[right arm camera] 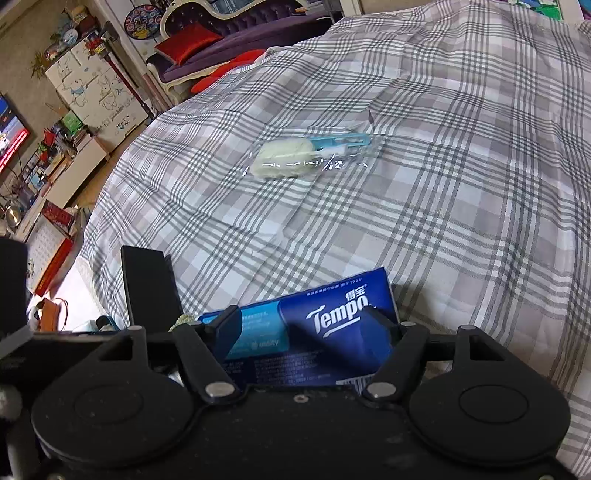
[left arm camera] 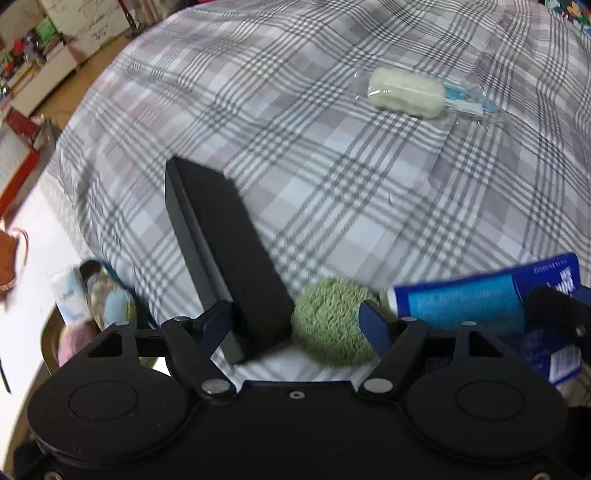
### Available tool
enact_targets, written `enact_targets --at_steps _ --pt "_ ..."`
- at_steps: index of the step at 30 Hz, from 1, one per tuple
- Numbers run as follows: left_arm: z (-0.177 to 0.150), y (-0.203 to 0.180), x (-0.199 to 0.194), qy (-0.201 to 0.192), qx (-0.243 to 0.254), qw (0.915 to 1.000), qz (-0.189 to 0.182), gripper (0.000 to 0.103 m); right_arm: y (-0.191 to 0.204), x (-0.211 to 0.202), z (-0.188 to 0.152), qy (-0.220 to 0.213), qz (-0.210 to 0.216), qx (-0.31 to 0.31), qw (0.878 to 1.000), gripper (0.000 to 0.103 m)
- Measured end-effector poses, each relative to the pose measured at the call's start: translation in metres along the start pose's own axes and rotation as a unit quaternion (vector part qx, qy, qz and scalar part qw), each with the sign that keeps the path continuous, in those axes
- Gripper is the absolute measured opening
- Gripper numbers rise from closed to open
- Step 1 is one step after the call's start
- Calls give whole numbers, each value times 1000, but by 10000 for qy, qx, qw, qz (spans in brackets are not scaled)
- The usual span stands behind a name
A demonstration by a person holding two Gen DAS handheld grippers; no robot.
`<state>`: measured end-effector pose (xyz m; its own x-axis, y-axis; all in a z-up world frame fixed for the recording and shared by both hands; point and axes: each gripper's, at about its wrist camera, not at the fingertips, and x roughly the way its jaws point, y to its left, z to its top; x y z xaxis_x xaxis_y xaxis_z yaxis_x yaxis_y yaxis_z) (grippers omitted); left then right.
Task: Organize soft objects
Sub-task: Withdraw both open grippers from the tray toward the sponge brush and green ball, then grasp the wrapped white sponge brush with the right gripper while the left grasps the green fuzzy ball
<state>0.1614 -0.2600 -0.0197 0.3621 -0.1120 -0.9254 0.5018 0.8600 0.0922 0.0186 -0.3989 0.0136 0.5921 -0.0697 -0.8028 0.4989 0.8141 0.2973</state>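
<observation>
My left gripper (left arm camera: 295, 317) points steeply down at the bed. The near end of a long black block (left arm camera: 229, 251) and a fuzzy green ball (left arm camera: 328, 325) lie side by side and fill the gap between its fingers. Whether the pads press on them I cannot tell. My right gripper (right arm camera: 303, 321) is shut on a blue Tempo tissue pack (right arm camera: 332, 321), held tilted just right of the ball. The pack (left arm camera: 480, 299) also shows in the left wrist view. Farther up the bed lies a pale sponge brush (right arm camera: 284, 160) in a clear wrapper (left arm camera: 404, 92).
The checked bedspread (left arm camera: 332, 184) covers the whole bed, and its edge runs down the left. Below that edge a container (left arm camera: 107, 295) holds several small soft items. White floor, an orange object (left arm camera: 11, 262), shelves and a purple sofa (right arm camera: 236, 29) lie beyond.
</observation>
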Motion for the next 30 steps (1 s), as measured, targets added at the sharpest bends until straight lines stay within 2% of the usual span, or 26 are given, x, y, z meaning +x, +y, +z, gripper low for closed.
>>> enact_targets --at_steps 7,13,18,20,23,30 --pt "34 -3 5 38 60 9998 -210 69 -8 4 14 -97 -65 73 9999 71" --pt "53 4 1 -16 -48 9987 -516 70 -10 21 47 -164 -313 23 9994 72" --pt "53 20 -3 138 -234 9941 -1054 71 4 50 86 -213 -608 -536 9965 82" --pt "49 28 -5 192 -336 9920 -1197 71 11 68 103 -151 -593 -754 9953 86" --pt "37 37 -9 210 -393 9908 -1277 71 19 93 126 -177 -480 -981 9939 98" --pt "14 59 -7 387 -681 9865 -1439 71 46 161 159 -202 -692 -2112 9748 102"
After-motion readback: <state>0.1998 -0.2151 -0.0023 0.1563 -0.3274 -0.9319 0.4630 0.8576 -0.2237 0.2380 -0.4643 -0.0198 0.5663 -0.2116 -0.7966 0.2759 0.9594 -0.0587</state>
